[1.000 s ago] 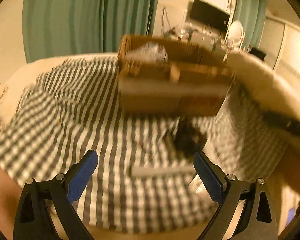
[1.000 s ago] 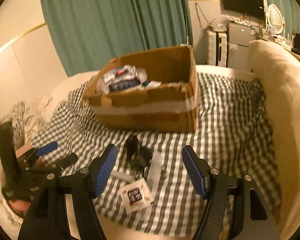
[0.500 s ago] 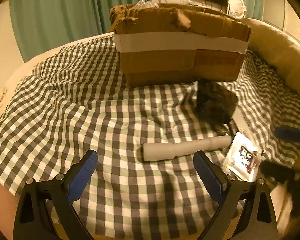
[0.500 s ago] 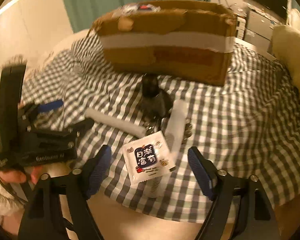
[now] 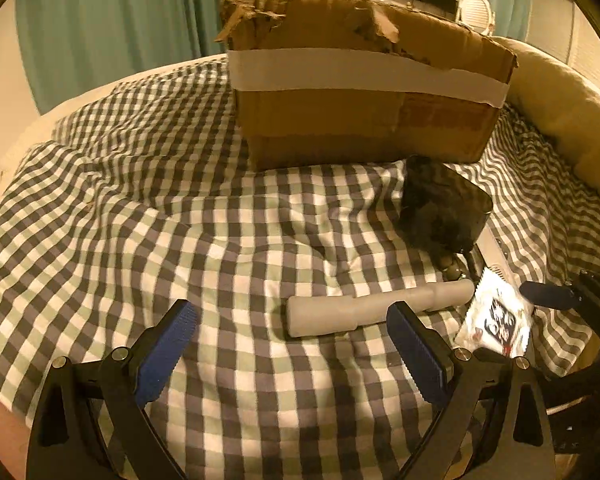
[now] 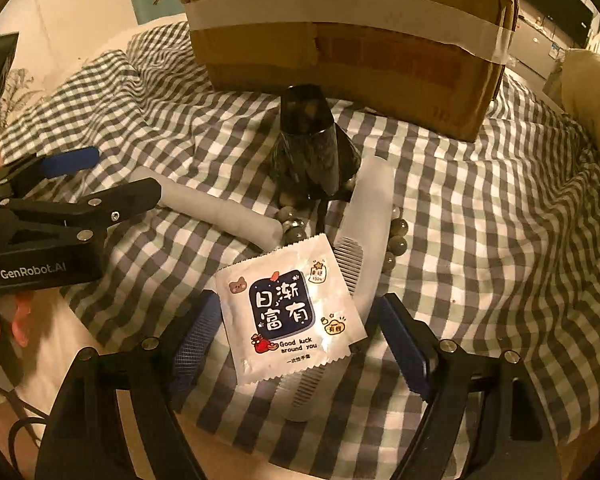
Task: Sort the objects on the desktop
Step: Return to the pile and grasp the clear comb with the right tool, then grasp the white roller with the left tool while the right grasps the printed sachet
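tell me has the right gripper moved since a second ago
Yes: the right gripper has moved forward and down toward the cardboard box, now straddling the white packet.

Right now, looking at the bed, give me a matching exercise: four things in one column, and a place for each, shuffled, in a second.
Things:
1. white packet
2. white cylinder
3. cardboard box
4. dark pouch

Places:
A. just in front of the box
B. between the right gripper's open fingers
C. farthest back on the checked blanket
D. ahead of the left gripper's fingers

Pairs: 1-B, 2-D, 3-C, 4-A
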`<state>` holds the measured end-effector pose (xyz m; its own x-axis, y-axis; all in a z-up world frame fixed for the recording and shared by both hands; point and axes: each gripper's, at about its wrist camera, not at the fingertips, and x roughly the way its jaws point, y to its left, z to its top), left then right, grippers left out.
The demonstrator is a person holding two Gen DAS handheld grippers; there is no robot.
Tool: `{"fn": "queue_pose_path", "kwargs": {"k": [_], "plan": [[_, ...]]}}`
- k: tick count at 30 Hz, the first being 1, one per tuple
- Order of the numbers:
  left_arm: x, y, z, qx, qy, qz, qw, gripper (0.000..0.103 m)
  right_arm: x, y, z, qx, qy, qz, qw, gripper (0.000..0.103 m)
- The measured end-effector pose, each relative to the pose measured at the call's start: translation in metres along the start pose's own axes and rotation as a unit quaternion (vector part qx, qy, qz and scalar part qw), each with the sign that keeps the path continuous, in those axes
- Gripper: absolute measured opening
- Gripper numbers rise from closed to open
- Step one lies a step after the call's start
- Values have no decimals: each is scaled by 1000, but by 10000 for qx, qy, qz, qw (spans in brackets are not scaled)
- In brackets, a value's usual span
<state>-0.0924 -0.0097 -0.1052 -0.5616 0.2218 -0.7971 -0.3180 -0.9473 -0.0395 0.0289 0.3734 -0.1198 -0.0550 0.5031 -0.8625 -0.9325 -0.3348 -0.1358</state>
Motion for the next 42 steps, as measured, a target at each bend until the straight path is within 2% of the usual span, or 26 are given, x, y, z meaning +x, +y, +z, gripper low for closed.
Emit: {"fn": "queue_pose_path", "kwargs": {"k": [1,2,4,6,11,12,14,17,20,21,22,23,25,26,27,30,35,42], "plan": [[1,-2,0,44,1,-50,10000,99,-1,0,0,2,-12,-12,10000,61],[2,-4,1,115,-6,-120,9999,99,-2,-2,1,28,1,-32,10000,60],[3,-8,3,273,-29,-245,9993,99,-8,-9,3,148,-55,-6,9999,50],[4,-12,5,525,-92,-375,9979,99,-13,-15,4,269,-112,-9,9996,47],[10,-23,6,1025,-136,-717,9921,99,-20,-29,7,534,-178,3,9984,30],[11,-27,5,1119,-142,-733,9909,99,-21,-32,8,580,-192,13,9981,19],[17,-37,3,1483,-134,-691,9864,99,-21,-33,10,634,-191,31,9978,17],[30,-52,0,2157,-73,-555,9748,99,-23,-33,12,661,-222,47,9976,17],[34,-53,1,2341,-54,-671,9699,99,-21,-31,13,649,-189,86,9977,16],[35,-50,4,2249,53,-807,9710,90,-20,-31,13,650,-169,99,9977,14],[37,-46,6,2074,198,-1094,9719,75,-20,-31,14,665,-155,112,9976,14],[37,-42,9,1981,215,-1169,9730,68,-19,-32,14,693,-149,116,9974,14],[34,-41,10,2063,190,-1170,9713,38,-19,-33,14,735,-131,149,9971,14],[31,-44,8,2133,183,-1181,9696,32,-19,-34,15,755,-136,158,9969,14],[27,-47,6,2214,161,-1167,9680,22,-18,-34,14,775,-129,181,9967,14],[18,-54,2,2289,127,-998,9682,16,-21,-34,14,785,-143,192,9966,14],[5,-46,5,1750,131,-1109,9782,13,-35,-36,15,873,-313,261,9953,13],[-28,-36,13,1047,-248,-1026,9889,13,-60,-44,17,1024,-628,393,9920,13]]}}
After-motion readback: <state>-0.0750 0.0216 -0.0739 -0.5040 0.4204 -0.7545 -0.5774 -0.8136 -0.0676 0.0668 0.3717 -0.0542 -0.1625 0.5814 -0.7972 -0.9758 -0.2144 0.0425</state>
